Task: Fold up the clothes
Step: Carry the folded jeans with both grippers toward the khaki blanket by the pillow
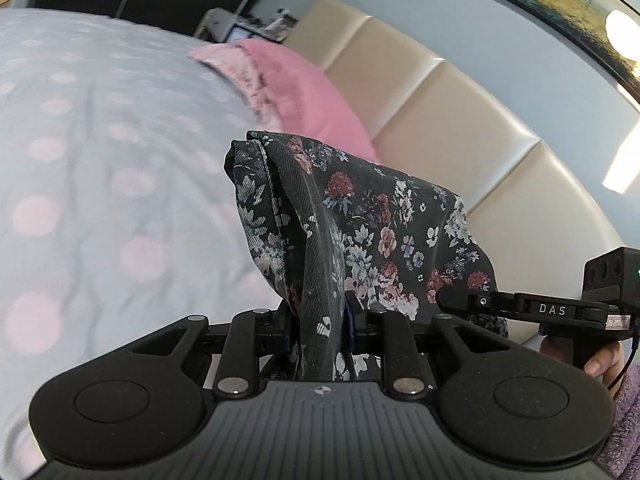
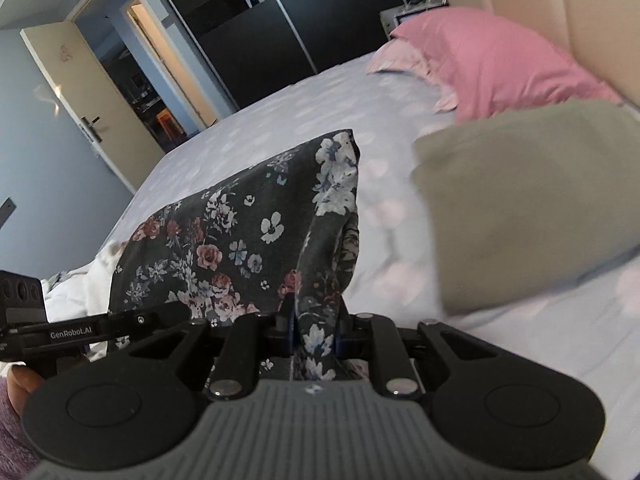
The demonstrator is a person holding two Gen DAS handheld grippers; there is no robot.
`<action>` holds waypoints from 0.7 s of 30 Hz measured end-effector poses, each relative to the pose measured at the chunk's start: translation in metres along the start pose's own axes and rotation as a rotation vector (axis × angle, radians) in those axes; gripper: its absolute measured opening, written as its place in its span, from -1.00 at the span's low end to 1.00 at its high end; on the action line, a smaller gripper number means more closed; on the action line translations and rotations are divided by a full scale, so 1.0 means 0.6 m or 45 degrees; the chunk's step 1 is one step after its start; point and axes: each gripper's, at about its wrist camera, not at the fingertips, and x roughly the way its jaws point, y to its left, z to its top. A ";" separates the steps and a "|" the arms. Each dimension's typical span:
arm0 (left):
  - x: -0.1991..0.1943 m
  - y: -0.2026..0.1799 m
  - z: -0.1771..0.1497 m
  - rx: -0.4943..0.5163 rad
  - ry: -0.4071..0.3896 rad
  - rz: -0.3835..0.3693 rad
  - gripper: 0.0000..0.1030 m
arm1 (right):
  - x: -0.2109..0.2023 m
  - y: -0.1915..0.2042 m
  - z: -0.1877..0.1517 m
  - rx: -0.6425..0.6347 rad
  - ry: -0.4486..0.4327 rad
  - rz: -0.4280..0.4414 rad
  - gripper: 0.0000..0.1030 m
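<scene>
A dark floral garment (image 1: pixel 360 216) hangs stretched between my two grippers above the bed. My left gripper (image 1: pixel 320 332) is shut on one bunched edge of it. My right gripper (image 2: pixel 316 336) is shut on the other edge of the same garment (image 2: pixel 224 240). The right gripper also shows at the right of the left wrist view (image 1: pixel 452 300), clamped on the cloth. The left gripper shows at the left of the right wrist view (image 2: pixel 176 316). The fingertips are hidden by the fabric.
The bed has a pale blue cover with pink dots (image 1: pixel 100 160). A pink pillow (image 2: pixel 492 56) and an olive-green pillow (image 2: pixel 532 200) lie by the cream padded headboard (image 1: pixel 460 120). White clothes (image 2: pixel 80 284) lie at the left. A dark wardrobe (image 2: pixel 280 20) and an open door (image 2: pixel 92 96) stand beyond.
</scene>
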 end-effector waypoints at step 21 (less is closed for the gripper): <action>0.388 -0.086 0.147 0.054 0.104 -0.100 -0.61 | 0.067 -0.329 0.243 0.089 -0.150 -0.181 -0.65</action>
